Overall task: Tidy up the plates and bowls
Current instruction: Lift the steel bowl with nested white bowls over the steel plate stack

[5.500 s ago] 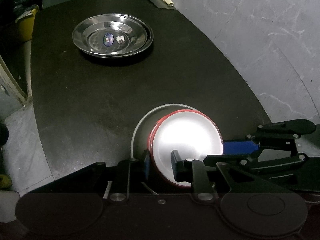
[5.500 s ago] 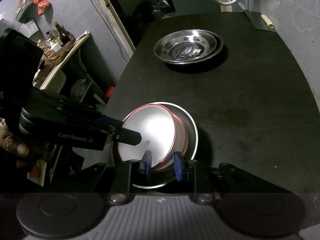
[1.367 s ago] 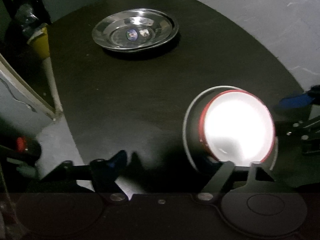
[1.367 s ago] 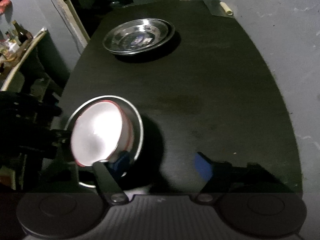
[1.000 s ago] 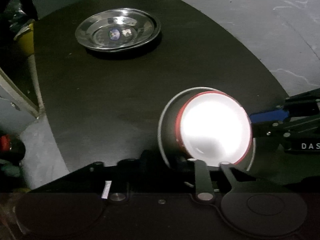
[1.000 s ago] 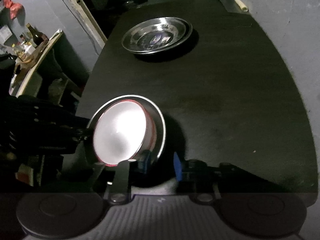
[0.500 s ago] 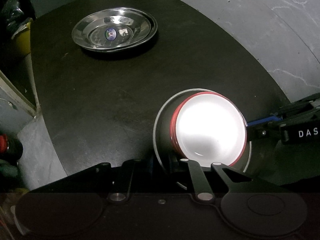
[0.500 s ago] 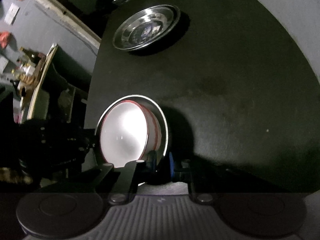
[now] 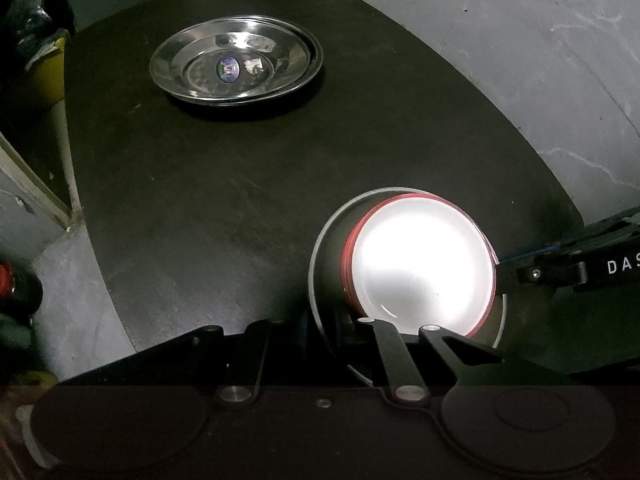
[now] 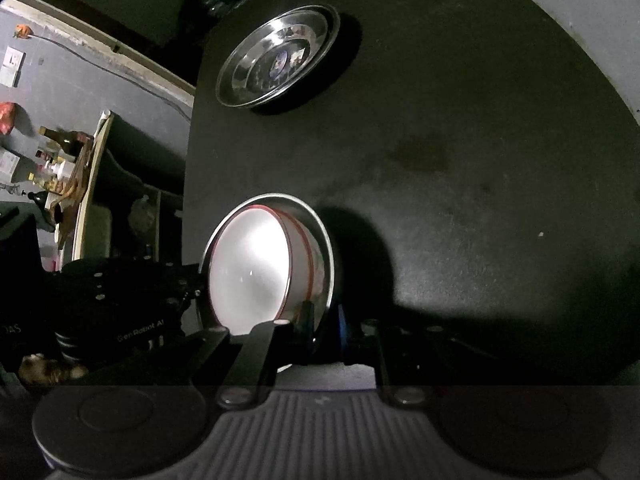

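Steel plate [image 9: 320, 264] with white bowls [image 9: 420, 268], rim pinched by left hand-held gripper [image 9: 324, 324]

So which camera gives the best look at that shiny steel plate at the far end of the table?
The left wrist view: the steel plate lies nearly face-on, stickers visible. The right wrist view shows it tilted, darker and smaller.
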A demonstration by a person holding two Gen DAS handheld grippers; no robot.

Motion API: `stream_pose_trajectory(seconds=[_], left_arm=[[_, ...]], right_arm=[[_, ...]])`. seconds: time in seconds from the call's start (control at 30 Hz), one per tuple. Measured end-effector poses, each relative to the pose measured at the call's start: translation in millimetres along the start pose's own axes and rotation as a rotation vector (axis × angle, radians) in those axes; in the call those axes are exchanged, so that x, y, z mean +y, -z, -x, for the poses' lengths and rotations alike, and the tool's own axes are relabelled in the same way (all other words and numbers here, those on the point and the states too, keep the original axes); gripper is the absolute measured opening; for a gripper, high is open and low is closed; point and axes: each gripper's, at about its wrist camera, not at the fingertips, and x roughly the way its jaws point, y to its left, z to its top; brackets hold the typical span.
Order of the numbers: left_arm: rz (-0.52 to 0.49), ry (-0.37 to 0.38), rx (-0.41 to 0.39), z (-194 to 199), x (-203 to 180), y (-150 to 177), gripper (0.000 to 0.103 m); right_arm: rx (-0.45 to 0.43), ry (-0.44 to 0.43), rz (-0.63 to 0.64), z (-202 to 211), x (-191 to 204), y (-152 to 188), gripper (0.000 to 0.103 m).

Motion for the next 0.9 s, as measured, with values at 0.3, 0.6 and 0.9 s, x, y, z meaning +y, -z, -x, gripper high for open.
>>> stream_pose_trajectory(seconds=[0.3, 0.6, 0.9], left_arm=[[0.014, -0.004, -0.036, 5.6, 8.2, -9.9, 0.010], [0.038, -0.006, -0.085, 8.8, 15.9, -17.1, 0.010], [0.040, -0.031, -0.154, 13.2, 21.0, -37.8, 0.010]], right_arm=[[-0.027, -0.017, -0.007, 4.6, 1.7, -3.4, 0.013], [-0.059, -0.034, 0.006, 7.3, 5.8, -18.4, 0.013], [-0.091, -0.043, 0.053, 9.5, 12.6, -46.8, 0.014]])
